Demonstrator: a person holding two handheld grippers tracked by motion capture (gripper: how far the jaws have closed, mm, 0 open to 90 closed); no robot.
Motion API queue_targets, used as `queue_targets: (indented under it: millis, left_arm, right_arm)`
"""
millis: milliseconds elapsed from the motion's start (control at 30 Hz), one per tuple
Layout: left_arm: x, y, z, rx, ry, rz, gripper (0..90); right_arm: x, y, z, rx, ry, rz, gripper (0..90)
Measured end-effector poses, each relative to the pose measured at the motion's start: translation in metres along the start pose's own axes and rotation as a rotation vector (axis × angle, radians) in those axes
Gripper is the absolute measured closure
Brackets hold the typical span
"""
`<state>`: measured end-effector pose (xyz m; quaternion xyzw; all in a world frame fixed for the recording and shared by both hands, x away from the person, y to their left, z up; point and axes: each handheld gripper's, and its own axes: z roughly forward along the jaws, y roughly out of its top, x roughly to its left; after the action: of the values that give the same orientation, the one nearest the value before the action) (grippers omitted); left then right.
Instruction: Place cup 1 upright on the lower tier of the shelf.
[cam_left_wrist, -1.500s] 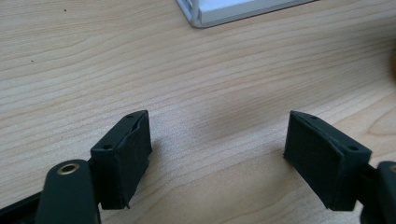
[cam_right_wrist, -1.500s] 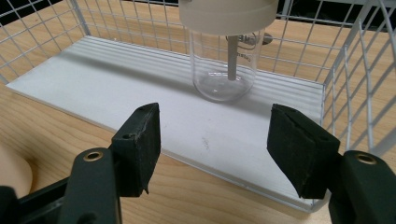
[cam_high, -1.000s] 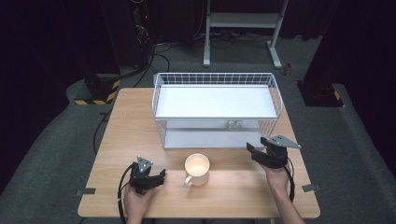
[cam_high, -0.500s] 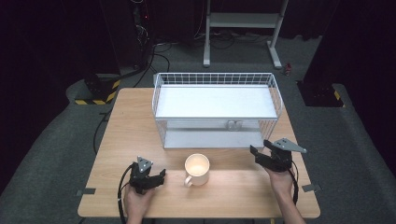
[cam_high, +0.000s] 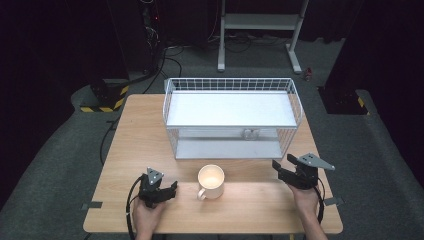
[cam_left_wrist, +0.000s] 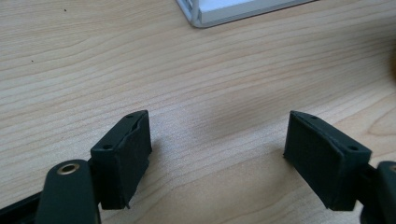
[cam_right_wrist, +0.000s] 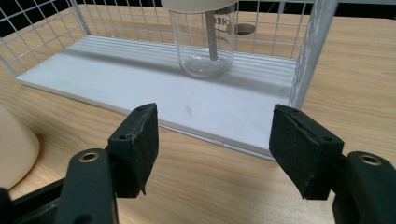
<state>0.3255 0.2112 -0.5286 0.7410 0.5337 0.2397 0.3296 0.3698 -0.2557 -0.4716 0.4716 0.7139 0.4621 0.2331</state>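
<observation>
Resting at the table's six o'clock edge, both the left gripper (cam_high: 159, 189) and right gripper (cam_high: 292, 172) are held wide apart, empty. Nothing looks handled yet: the mug (cam_high: 211, 181) sits untouched between them, the glass jar (cam_right_wrist: 202, 39) inside the wire rack (cam_high: 230, 84) at twelve o'clock.

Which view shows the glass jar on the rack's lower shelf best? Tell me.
The right gripper view: the glass jar stands close ahead, upright and clear-walled on the rack's lower shelf. In the high view the jar is a small glint beneath the upper shelf.
</observation>
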Motion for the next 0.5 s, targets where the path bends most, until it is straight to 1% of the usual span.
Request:
queue_targets:
  millis: [333,400,433,500]
  left_arm:
    - [0.0000,0.0000,0.0000,0.000,0.000,0.000,22.9]
    - [0.0000,0.0000,0.0000,0.000,0.000,0.000,22.9]
    - [0.0000,0.0000,0.0000,0.000,0.000,0.000,22.9]
    - [0.0000,0.0000,0.0000,0.000,0.000,0.000,22.9]
  right_arm:
    - [-0.0037,-0.0077,-0.0075,-0.005,-0.007,0.016,32.6]
    - [-0.0044,-0.0091,-0.0084,-0.007,-0.010,0.010,32.5]
    - [-0.0041,-0.0098,-0.0091,-0.004,-0.011,0.017,32.5]
    - [-0.0051,-0.0108,-0.0095,-0.005,-0.013,0.009,32.4]
